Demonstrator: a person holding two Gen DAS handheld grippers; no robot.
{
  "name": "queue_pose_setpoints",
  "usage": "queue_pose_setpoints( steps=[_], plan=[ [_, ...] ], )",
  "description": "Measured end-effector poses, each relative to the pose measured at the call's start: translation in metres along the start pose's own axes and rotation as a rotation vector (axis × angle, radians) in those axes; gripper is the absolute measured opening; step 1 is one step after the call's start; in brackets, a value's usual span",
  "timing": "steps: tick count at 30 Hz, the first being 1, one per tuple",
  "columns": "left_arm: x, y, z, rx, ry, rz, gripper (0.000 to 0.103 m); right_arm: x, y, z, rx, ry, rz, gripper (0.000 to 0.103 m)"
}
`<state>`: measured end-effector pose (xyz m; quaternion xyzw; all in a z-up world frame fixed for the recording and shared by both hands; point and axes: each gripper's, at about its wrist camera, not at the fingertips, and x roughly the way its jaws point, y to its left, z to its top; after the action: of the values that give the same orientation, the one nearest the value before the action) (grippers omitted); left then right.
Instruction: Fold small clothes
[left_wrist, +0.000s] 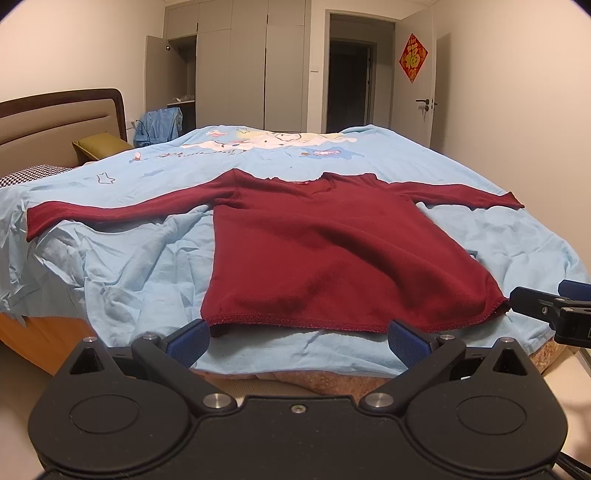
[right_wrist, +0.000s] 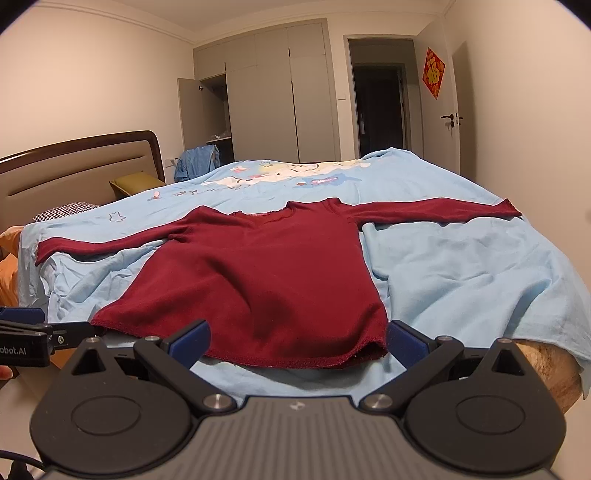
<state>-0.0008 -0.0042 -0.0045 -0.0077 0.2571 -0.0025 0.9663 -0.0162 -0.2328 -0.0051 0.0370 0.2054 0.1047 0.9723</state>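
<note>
Folding not yet begun: the red sweater (left_wrist: 325, 251) lies flat, sleeves spread, at the bed's (left_wrist: 110, 266) near edge.
Left claw (left_wrist: 297, 339) and right claw (right_wrist: 297, 341) hover at the hem, jaws apart, holding nothing.

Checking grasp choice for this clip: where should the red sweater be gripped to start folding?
Probably at a cuff: the red sweater lies flat with both sleeves spread, so the left gripper could pinch the left sleeve end from outside and carry it inward.

Left tongs (left_wrist: 298, 341) gape wide at the hem of a maroon sweater (left_wrist: 332, 258) spread flat on a blue sheet (left_wrist: 129, 266).
</note>
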Motion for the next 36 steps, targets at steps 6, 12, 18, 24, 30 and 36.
queue_pose_setpoints(
  steps=[6, 12, 18, 24, 30, 36],
  plan=[
    [0.0007, -0.001, -0.0004, 0.005, -0.001, -0.001, 0.102, -0.0001, 0.0007, -0.0002, 0.001, 0.001, 0.0, 0.103],
    [0.0012, -0.0015, -0.0007, 0.005, -0.001, -0.003, 0.102, 0.0, -0.0003, -0.0001, 0.004, 0.005, 0.0, 0.103],
    [0.0006, -0.0026, -0.0004, 0.005, -0.001, -0.002, 0.102, -0.0002, -0.0003, -0.0003, 0.004, 0.006, 0.0, 0.103],
    [0.0008, -0.0028, -0.0006, 0.005, -0.001, -0.003, 0.102, -0.0001, -0.0001, -0.0008, 0.005, 0.008, 0.001, 0.103],
    [0.0011, -0.0028, -0.0007, 0.006, -0.001, -0.003, 0.102, 0.0002, 0.0, -0.0016, 0.005, 0.012, 0.002, 0.103],
    [0.0009, -0.0027, -0.0004, 0.004, 0.0, -0.003, 0.102, 0.0003, -0.0001, -0.0017, 0.006, 0.011, 0.002, 0.103]
  ],
)
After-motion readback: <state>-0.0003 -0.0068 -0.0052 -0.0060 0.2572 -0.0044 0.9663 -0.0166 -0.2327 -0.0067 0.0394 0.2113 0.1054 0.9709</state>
